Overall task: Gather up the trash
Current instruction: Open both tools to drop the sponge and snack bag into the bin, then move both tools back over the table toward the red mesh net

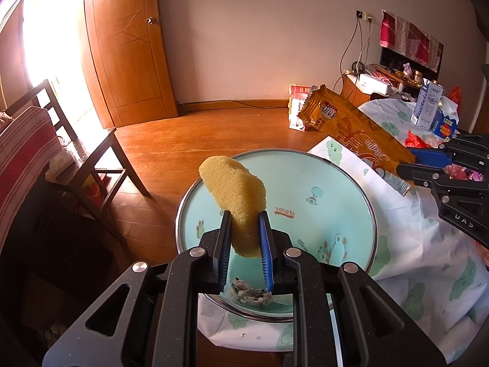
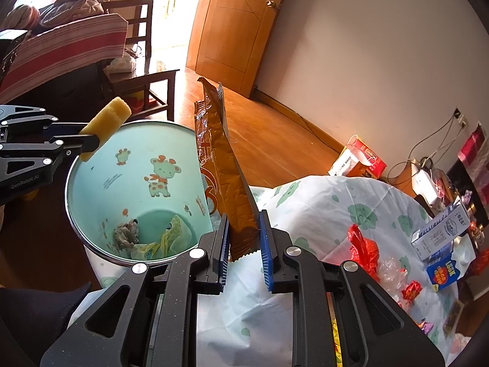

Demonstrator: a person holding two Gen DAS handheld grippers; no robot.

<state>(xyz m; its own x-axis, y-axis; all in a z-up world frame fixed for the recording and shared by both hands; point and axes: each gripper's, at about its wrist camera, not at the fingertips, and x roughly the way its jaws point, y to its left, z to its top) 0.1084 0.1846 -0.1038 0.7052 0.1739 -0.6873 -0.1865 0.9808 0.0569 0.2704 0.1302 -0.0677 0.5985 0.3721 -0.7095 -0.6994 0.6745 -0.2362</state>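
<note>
My left gripper (image 1: 244,217) is shut on a yellow sponge (image 1: 235,189) and holds it over the mouth of a mint-green trash bin (image 1: 321,183) with cartoon animals. The same gripper (image 2: 88,140) and sponge (image 2: 107,119) show at the bin's left rim (image 2: 70,171) in the right wrist view. My right gripper (image 2: 243,217) is shut on a brown snack bag (image 2: 220,159), held upright beside the bin's right rim. The right gripper (image 1: 409,160) and the bag (image 1: 345,122) also show in the left wrist view. Crumpled paper (image 2: 126,232) and a yellow wrapper (image 2: 171,238) lie in the bin.
A table with a white cloth printed with green shapes (image 2: 321,202) holds a red plastic bag (image 2: 362,250), candy wrappers (image 2: 412,289), a milk carton (image 2: 440,232) and a blue box (image 2: 443,272). A wooden chair (image 1: 91,159) stands left of the bin. A paper bag (image 1: 298,107) sits on the floor.
</note>
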